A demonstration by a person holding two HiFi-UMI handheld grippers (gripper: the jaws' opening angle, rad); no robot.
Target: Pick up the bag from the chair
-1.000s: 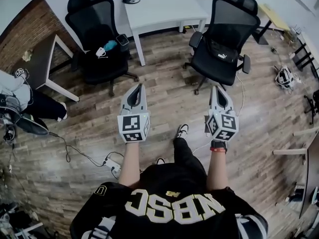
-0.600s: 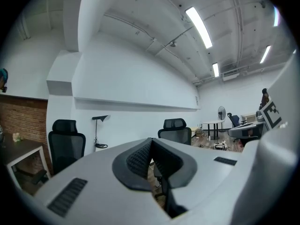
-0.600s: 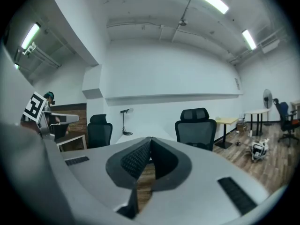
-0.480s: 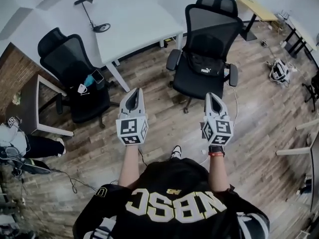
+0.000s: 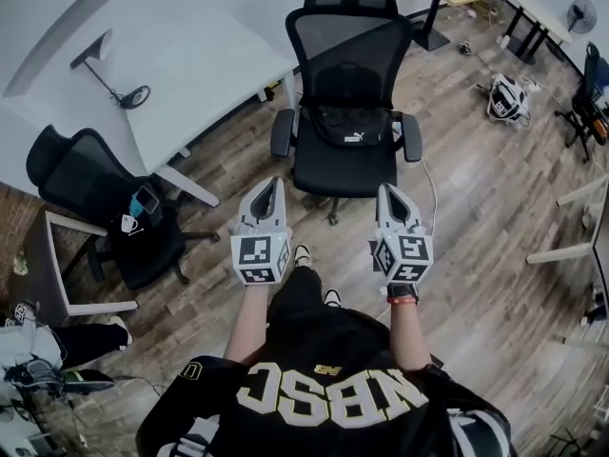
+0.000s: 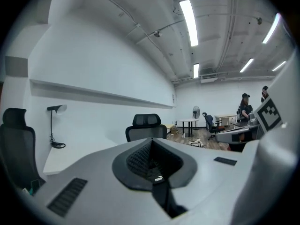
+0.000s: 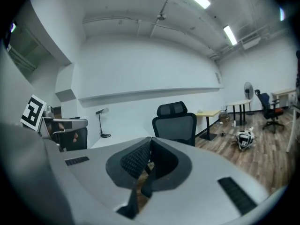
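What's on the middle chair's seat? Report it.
A black bag with a white logo lies on the chair, against its backrest. Anything under the bag is covered.

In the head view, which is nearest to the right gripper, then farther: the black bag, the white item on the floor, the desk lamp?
1. black bag, on the chair ahead
2. white item, floor at right
3. desk lamp, table, far left

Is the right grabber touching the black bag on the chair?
Apart. The head view shows it: the right gripper stops short of the bag, with a stretch of bare chair seat between them.
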